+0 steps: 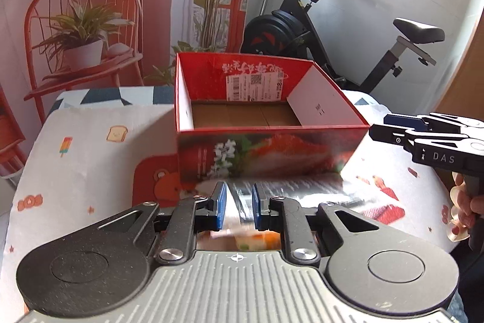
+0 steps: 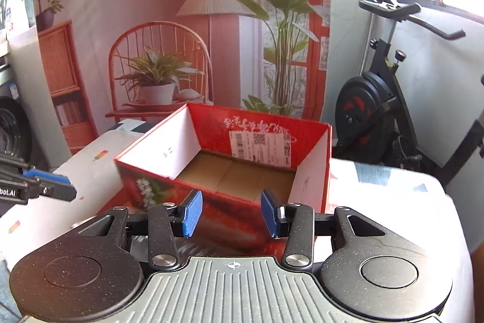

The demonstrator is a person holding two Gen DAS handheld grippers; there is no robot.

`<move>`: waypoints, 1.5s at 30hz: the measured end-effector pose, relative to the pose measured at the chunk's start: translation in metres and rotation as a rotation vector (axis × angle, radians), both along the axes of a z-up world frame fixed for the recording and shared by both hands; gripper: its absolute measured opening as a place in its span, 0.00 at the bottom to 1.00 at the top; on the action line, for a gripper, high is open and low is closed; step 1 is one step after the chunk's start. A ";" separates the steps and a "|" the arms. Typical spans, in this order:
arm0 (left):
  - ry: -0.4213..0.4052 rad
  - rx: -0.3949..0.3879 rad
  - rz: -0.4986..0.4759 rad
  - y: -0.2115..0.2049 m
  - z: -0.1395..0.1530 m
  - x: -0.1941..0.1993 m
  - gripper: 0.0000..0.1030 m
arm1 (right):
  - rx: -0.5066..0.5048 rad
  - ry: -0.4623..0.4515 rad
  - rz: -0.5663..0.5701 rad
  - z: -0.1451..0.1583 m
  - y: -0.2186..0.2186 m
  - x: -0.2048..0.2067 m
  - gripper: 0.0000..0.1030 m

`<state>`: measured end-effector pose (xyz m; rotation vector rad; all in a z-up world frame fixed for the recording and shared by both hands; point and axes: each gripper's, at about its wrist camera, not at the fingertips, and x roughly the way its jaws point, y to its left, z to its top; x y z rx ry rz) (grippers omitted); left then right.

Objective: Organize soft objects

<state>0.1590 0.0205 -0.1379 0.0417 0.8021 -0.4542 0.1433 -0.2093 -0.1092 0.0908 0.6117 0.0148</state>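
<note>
A red open cardboard box stands on the patterned tablecloth, its brown floor bare; it also shows in the right wrist view. My left gripper is shut on a shiny silver snack packet that lies in front of the box, its colourful end under the fingers. My right gripper is open and empty, just in front of the box's near wall; it shows in the left wrist view at the box's right corner.
A tablecloth with cartoon prints covers the table. An exercise bike stands behind the box at right. A printed backdrop of chair, plants and lamp hangs behind the table.
</note>
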 end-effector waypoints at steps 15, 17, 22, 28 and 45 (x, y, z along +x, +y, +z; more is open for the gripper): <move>0.288 -0.008 -0.004 0.021 -0.104 -0.059 0.18 | 0.122 0.269 -0.014 -0.087 0.041 -0.100 0.39; 0.317 -0.006 -0.013 0.019 -0.113 -0.055 0.18 | 0.132 0.307 0.000 -0.097 0.046 -0.100 0.39; 0.352 0.009 -0.030 0.016 -0.128 -0.042 0.18 | 0.146 0.366 0.031 -0.110 0.056 -0.095 0.40; 0.332 0.071 -0.075 0.001 -0.137 -0.040 0.18 | 0.157 0.415 0.032 -0.119 0.059 -0.087 0.42; 0.283 -0.020 -0.083 -0.007 -0.145 -0.045 0.16 | 0.140 0.445 0.093 -0.133 0.070 -0.079 0.51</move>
